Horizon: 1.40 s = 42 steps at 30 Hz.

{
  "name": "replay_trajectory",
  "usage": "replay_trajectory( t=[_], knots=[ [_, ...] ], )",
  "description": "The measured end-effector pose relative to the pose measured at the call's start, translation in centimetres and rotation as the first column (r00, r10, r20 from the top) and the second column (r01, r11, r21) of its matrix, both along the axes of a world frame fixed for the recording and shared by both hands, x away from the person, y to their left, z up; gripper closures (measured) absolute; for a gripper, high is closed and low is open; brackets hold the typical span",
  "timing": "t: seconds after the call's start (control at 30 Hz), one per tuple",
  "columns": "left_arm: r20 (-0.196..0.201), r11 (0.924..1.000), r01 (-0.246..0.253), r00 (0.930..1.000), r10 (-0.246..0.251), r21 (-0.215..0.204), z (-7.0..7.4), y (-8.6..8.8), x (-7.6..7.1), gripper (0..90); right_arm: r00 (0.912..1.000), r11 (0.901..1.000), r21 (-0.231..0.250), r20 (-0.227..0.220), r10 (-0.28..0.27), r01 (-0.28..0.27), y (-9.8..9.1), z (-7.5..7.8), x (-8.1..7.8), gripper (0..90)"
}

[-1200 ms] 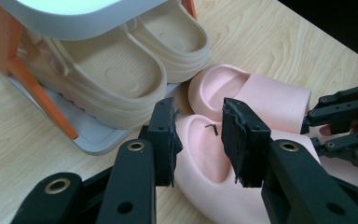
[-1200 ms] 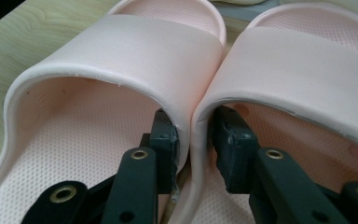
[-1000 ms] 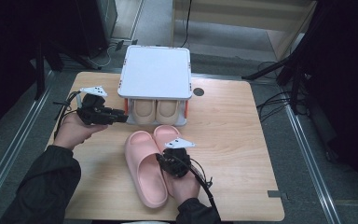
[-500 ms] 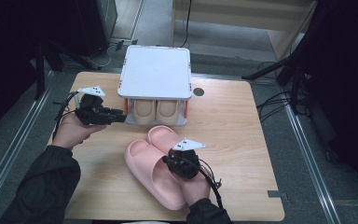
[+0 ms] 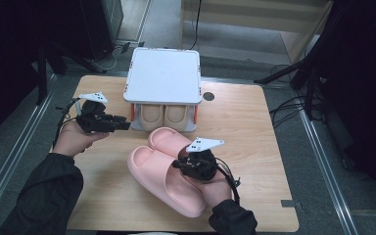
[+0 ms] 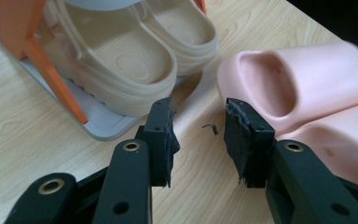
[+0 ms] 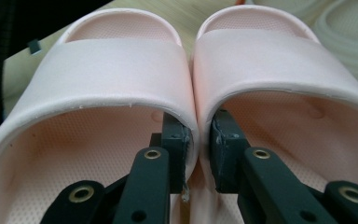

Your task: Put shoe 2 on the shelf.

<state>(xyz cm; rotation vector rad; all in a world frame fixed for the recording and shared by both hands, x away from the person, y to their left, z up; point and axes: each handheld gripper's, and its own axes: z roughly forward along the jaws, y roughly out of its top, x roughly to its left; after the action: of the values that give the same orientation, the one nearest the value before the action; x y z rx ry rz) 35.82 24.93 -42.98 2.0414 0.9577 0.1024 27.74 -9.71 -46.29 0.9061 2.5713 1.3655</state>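
Slippers, the pink pair [image 5: 169, 171], have swung round on the worktop [image 5: 254, 127] since a second ago: then they lay lengthwise, now they slant with toes toward the rack [image 5: 162, 78]. The right tongs [image 7: 198, 140] are clamped on the two touching inner walls, one jaw inside each slipper, and have carried the pair as one. Farther off, the left tongs [image 6: 198, 128] have just been opening and stand apart with nothing between them, beside the beige slippers [image 6: 135, 56] on the rack's lower shelf. Judging by this, the pink pair is headed for the rack.
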Motion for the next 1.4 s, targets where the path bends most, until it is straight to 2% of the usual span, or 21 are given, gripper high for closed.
replay_trajectory(
  t=[0.03,0.1,0.17,0.27,0.37,0.4,0.53,0.67,0.73,0.97,1.07,1.2,1.27,1.37,1.4],
  knots=[
    [-0.001,1.0000,-0.004,1.0000,0.004,0.000,-0.1,0.1,-0.1,61.5,1.0000,1.0000,0.001,0.000,0.008,-0.008,-0.1,0.3,0.1,78.5],
    [0.001,0.9999,-0.011,0.9999,0.011,0.010,-0.2,0.4,-0.2,60.4,0.9979,0.9980,0.001,0.009,0.064,-0.064,-0.3,1.1,0.3,78.5],
    [0.000,0.9997,-0.021,0.9998,0.021,0.010,-0.5,0.7,-0.3,58.4,0.9929,0.9928,0.011,-0.002,0.119,-0.119,-0.4,1.9,0.4,78.5],
    [0.001,0.9992,-0.039,0.9992,0.039,0.010,-0.8,1.1,-0.6,53.8,0.9814,0.9811,0.027,0.004,0.192,-0.192,-0.5,3.2,0.7,78.5],
    [0.006,0.9988,-0.049,0.9988,0.049,0.011,-1.1,1.6,-0.9,51.4,0.9722,0.9715,0.036,0.011,0.234,-0.234,-0.4,4.5,0.9,78.4],
    [0.008,0.9987,-0.050,0.9987,0.050,0.010,-1.2,1.7,-1.0,50.3,0.9657,0.9648,0.042,0.008,0.260,-0.260,-0.3,5.1,1.0,78.4],
    [0.005,0.9984,-0.055,0.9985,0.055,0.015,-1.5,2.0,-1.5,47.8,0.9532,0.9525,0.042,0.035,0.300,-0.302,0.0,7.3,1.3,78.2],
    [0.005,0.9984,-0.056,0.9984,0.056,0.006,-1.8,2.4,-2.0,45.8,0.9398,0.9383,0.055,0.035,0.340,-0.341,0.2,9.2,1.9,78.1],
    [0.001,0.9982,-0.060,0.9982,0.060,0.011,-1.9,2.6,-2.3,45.0,0.9363,0.9348,0.056,0.041,0.349,-0.351,0.3,10.1,2.3,78.1],
    [-0.004,0.9966,-0.080,0.9968,0.080,0.021,-2.4,3.4,-3.2,44.1,0.9395,0.9405,0.025,0.063,0.337,-0.339,0.5,13.3,3.4,78.2],
    [-0.002,0.9958,-0.090,0.9959,0.090,0.019,-2.5,3.6,-3.5,44.0,0.9452,0.9471,0.004,0.065,0.320,-0.321,0.6,14.7,4.3,78.2],
    [-0.007,0.9938,-0.111,0.9938,0.111,0.013,-2.6,4.0,-4.0,44.1,0.9616,0.9645,-0.040,0.077,0.263,-0.261,1.1,16.3,5.6,78.1],
    [-0.007,0.9931,-0.116,0.9932,0.116,0.014,-2.6,4.1,-4.2,44.1,0.9738,0.9760,-0.046,0.071,0.216,-0.213,1.3,17.1,6.5,78.1],
    [-0.006,0.9920,-0.126,0.9920,0.126,0.008,-2.7,4.3,-4.6,44.2,0.9859,0.9870,-0.054,0.063,0.155,-0.151,1.7,18.1,7.9,78.2],
    [-0.004,0.9920,-0.126,0.9921,0.126,0.010,-2.7,4.3,-4.8,44.2,0.9913,0.9920,-0.060,0.064,0.115,-0.112,1.9,18.5,8.5,78.1]
  ],
)
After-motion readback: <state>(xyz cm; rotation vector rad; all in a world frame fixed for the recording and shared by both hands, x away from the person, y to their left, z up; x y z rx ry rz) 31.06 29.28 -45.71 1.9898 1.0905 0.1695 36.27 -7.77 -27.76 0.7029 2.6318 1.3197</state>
